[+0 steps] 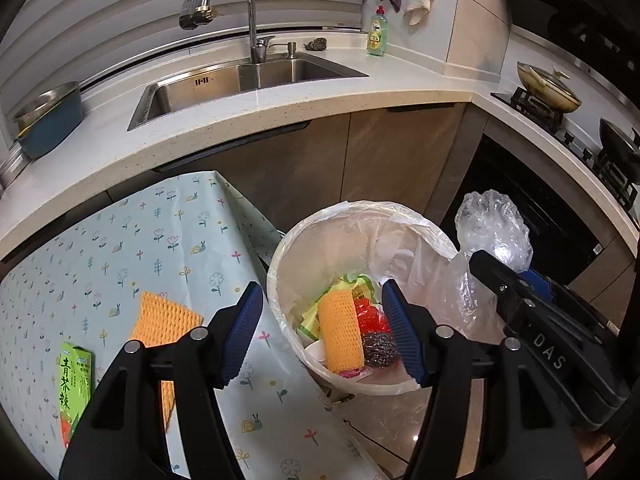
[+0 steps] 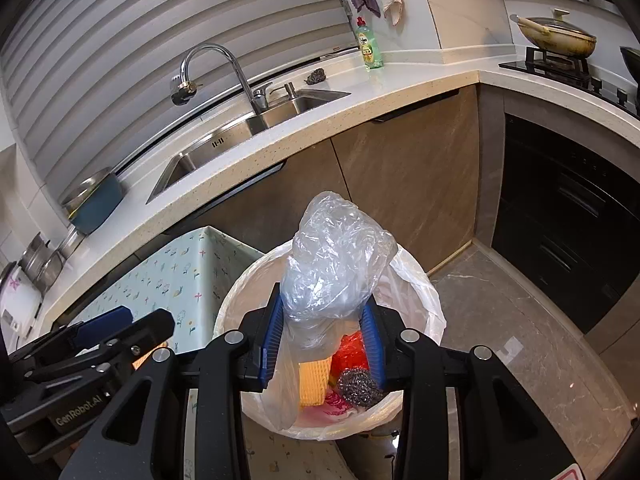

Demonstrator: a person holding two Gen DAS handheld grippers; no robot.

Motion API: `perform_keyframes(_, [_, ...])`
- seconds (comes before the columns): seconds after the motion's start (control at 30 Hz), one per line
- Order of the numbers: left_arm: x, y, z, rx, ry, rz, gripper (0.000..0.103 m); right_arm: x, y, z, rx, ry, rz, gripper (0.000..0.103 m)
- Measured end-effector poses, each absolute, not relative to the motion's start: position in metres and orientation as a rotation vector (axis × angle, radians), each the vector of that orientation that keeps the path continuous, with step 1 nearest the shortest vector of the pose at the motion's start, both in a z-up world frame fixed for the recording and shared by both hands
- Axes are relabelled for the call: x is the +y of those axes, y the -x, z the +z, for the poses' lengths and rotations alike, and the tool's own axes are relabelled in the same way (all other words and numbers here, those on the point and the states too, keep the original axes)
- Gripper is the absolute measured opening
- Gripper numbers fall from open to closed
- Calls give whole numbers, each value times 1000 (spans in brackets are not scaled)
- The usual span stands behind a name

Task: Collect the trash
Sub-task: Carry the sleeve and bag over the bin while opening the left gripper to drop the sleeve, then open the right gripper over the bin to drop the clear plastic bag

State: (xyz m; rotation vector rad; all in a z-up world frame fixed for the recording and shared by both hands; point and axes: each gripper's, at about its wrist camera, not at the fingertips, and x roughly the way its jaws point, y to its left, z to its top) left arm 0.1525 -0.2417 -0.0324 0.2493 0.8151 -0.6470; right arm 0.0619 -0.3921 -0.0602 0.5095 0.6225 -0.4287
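Note:
A white bin [image 1: 280,280] lined with a clear bag stands on the floor beside the table; it also shows in the right wrist view [image 2: 232,312]. Inside lie an orange sponge [image 1: 340,330], red wrapper [image 1: 370,318] and steel scourer [image 1: 380,350]. My left gripper [image 1: 320,328] is open and empty above the bin's near rim. My right gripper [image 2: 322,340] is shut on a crumpled clear plastic bag [image 2: 332,260], held over the bin. On the table lie another orange sponge [image 1: 164,320] and a green carton [image 1: 74,384].
The table [image 1: 160,240] has a floral cloth and stands left of the bin. Behind is a counter [image 1: 320,100] with a sink [image 1: 240,80], faucet and soap bottle [image 1: 377,34]. A stove with pans [image 1: 548,88] is at right. Dark oven front [image 2: 568,220] and tiled floor lie right of the bin.

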Motion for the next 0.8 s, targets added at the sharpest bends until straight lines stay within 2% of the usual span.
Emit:
perform_keyframes(0.13, [-231,-157,-32,814,-231,-614,60,-390,-69,-63,629,-506,-423,38])
perform_keyframes(0.2, [-224,-160,-32,811,-225,-594,65,-388,-72,-64,631,-505,-419,39])
perform_keyframes(0.3, [-215,-164,-32,804,-212,-569,67,-384,-75,-64,629,-499,-415,41])
perform_keyframes(0.4, [-205,-168,-31,799,-192,-541,71,-380,-80,-64,629,-491,-412,45])
perform_keyframes(0.5, [-196,-171,-30,796,-178,-522,73,-377,-82,-62,624,-485,-413,55])
perform_keyframes(0.6, [-187,-174,-29,792,-166,-504,79,-373,-85,-59,619,-478,-412,57])
perform_keyframes(0.8, [-166,-177,-27,785,-143,-470,81,-363,-88,-53,613,-471,-400,58])
